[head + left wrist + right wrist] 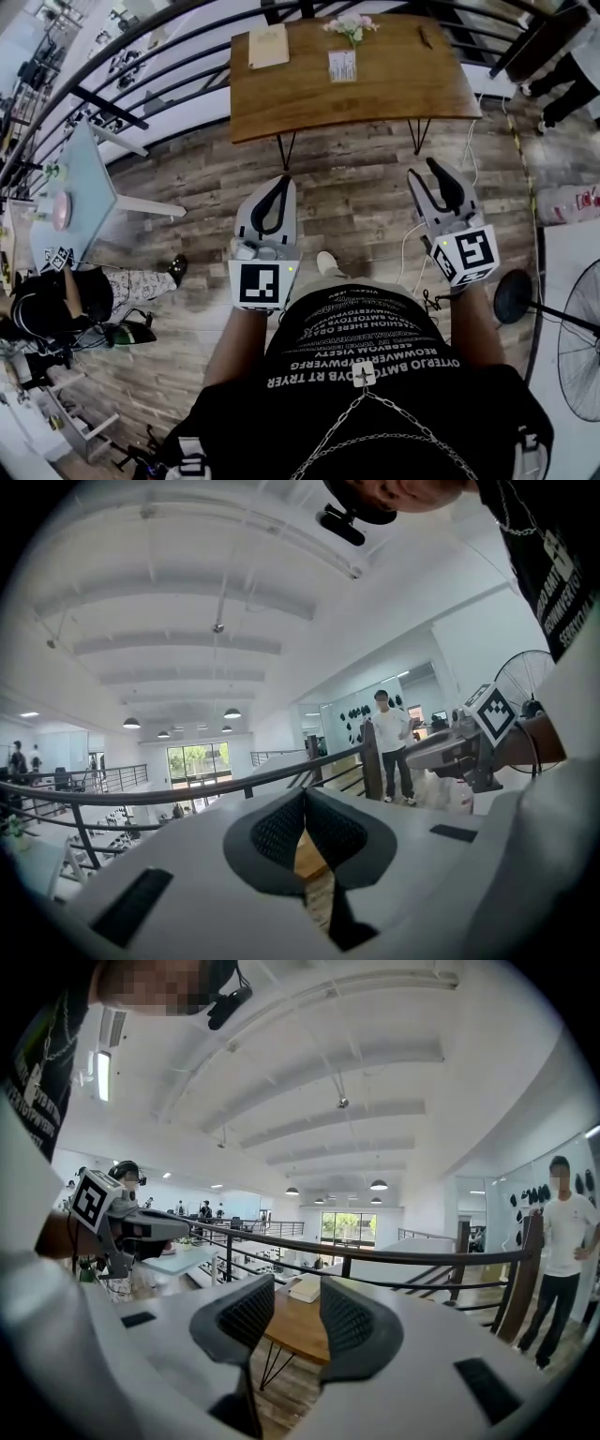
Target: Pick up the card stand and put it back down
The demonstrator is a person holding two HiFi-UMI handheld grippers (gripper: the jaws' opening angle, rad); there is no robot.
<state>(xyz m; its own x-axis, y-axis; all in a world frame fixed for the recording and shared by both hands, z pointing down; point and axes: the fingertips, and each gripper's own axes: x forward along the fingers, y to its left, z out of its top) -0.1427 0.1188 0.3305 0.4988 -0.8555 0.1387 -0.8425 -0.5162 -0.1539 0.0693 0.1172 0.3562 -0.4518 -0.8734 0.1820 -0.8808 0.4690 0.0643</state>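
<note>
The card stand (342, 66), a small upright holder with a pale printed card, stands on the brown wooden table (394, 84) far ahead, just in front of a small vase of flowers (352, 25). Both grippers are held close to the body, well short of the table and above the plank floor. My left gripper (281, 183) has its jaws together with nothing in them; its pads meet in the left gripper view (304, 803). The right gripper (424, 171) is open and empty, and the table (291, 1321) shows through the gap between its jaws (298, 1312).
A pale book (268, 45) and a dark pen-like item (425, 37) lie on the table. A black railing (141, 56) curves behind it. A light table (80, 187) stands left, a floor fan (577, 347) right. A person (558, 1241) stands by the railing.
</note>
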